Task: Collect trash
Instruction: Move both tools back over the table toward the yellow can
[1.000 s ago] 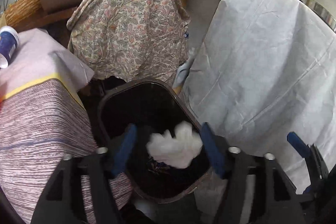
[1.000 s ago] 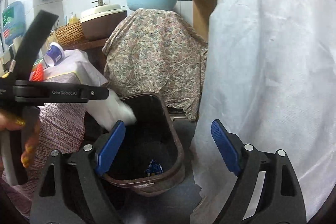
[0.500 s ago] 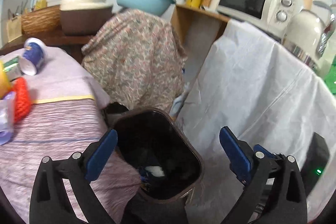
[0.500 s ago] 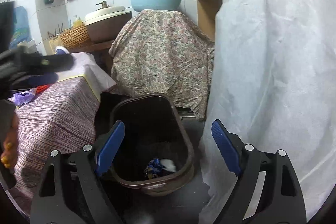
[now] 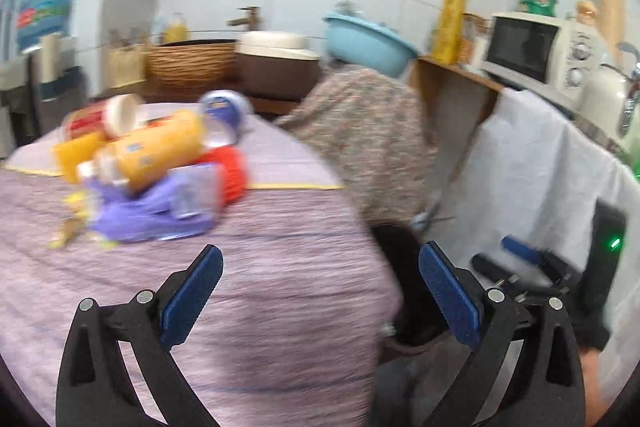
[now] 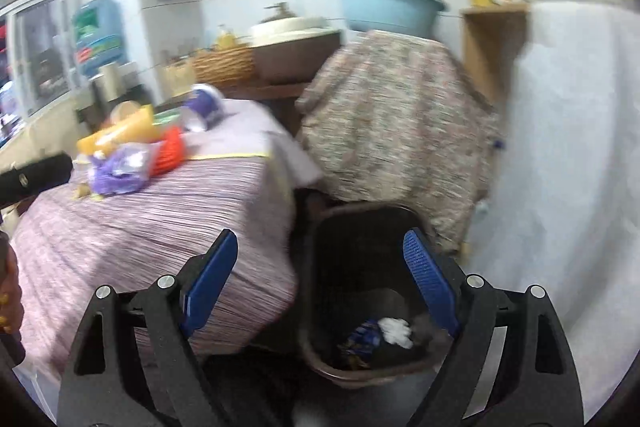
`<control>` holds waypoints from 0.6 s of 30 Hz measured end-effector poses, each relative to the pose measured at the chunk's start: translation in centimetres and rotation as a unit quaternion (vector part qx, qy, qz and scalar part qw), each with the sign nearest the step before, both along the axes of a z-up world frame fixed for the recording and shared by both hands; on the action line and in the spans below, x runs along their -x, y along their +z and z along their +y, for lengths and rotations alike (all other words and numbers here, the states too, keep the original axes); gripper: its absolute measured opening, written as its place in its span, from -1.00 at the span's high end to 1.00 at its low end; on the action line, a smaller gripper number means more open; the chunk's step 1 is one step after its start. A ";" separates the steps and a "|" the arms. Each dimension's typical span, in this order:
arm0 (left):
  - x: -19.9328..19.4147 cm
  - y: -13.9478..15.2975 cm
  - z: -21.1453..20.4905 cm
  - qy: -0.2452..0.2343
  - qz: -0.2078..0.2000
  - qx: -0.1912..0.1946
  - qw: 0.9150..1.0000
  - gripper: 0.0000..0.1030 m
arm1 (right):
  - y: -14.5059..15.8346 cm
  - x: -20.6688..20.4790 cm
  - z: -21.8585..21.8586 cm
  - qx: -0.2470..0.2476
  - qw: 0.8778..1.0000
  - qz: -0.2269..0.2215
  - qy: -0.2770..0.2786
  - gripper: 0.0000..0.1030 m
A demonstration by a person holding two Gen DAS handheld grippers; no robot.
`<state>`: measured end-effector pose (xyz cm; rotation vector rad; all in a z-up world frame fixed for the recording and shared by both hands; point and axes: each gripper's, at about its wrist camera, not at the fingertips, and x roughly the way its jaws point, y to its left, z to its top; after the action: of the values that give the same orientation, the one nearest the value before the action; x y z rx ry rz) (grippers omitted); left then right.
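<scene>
The left gripper point(image 5: 320, 283) stands spread wide with nothing between its ribbed blue pads — its jaws have just been opening. It hangs over the near right corner of the bench point(image 5: 280, 307), which wears a woven cloth of fine lilac and white stripes with a thin yellow band across it.

The right gripper point(image 6: 324, 279) is released too, jaws apart and empty, above the gap between the bench's right edge and the trash bin point(image 6: 320, 359). The bin is a dark brown plastic tub with rounded corners, standing on the floor just beside the bench. In its bottom lie a crumpled white tissue point(image 6: 396, 331) and a blue printed wrapper point(image 6: 364, 339), touching each other.

The rest of the trash is heaped near the far left corner of the bench, blurred in both views: a yellow plastic bottle point(image 5: 156, 151) lying on its side, a crinkled purple film bag point(image 5: 136, 211), a red ribbed piece point(image 5: 232, 171), a blue-and-white paper cup point(image 5: 224, 111) tipped over, and a red tub with a pale lid point(image 5: 108, 115).

Behind the bin a paisley cloth point(image 6: 400, 123) drapes a boxy shape with one light blue plastic basin point(image 6: 388, 7) on top. A plain white sheet point(image 6: 560, 147) hangs to the right of the bin.
</scene>
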<state>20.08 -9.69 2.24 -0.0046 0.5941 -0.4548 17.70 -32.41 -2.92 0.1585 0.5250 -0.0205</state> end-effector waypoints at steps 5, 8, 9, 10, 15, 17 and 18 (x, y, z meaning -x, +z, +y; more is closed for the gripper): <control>0.4 -1.0 5.0 0.063 0.007 -0.017 0.998 -0.89 | 0.8 -2.3 5.1 0.000 0.996 0.000 0.086 -0.64; 0.9 -1.7 8.4 0.094 0.012 -0.011 0.995 -0.89 | 1.1 -3.5 7.6 -0.011 0.992 0.004 0.125 -0.64; 0.9 -1.8 9.4 0.106 0.014 -0.012 0.994 -0.89 | 1.3 -3.8 8.3 -0.009 0.991 0.005 0.136 -0.64; 1.0 -2.0 10.2 0.115 0.015 -0.015 0.993 -0.89 | 1.5 -4.0 9.0 -0.006 0.990 0.004 0.143 -0.64; 1.6 -2.8 13.6 0.145 0.020 -0.031 0.989 -0.89 | 2.4 -5.9 12.6 0.009 0.982 0.007 0.189 -0.64; 1.7 -3.2 14.5 0.153 0.026 -0.037 0.987 -0.89 | 2.4 -7.0 13.6 0.009 0.979 0.015 0.204 -0.64; 1.8 -3.3 14.9 0.156 0.028 -0.037 0.987 -0.89 | 2.5 -7.6 14.3 0.009 0.976 0.018 0.215 -0.64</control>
<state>18.32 5.19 -1.04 -0.0400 0.6516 -0.1290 25.31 -18.11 -0.45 0.0241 0.5871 0.3938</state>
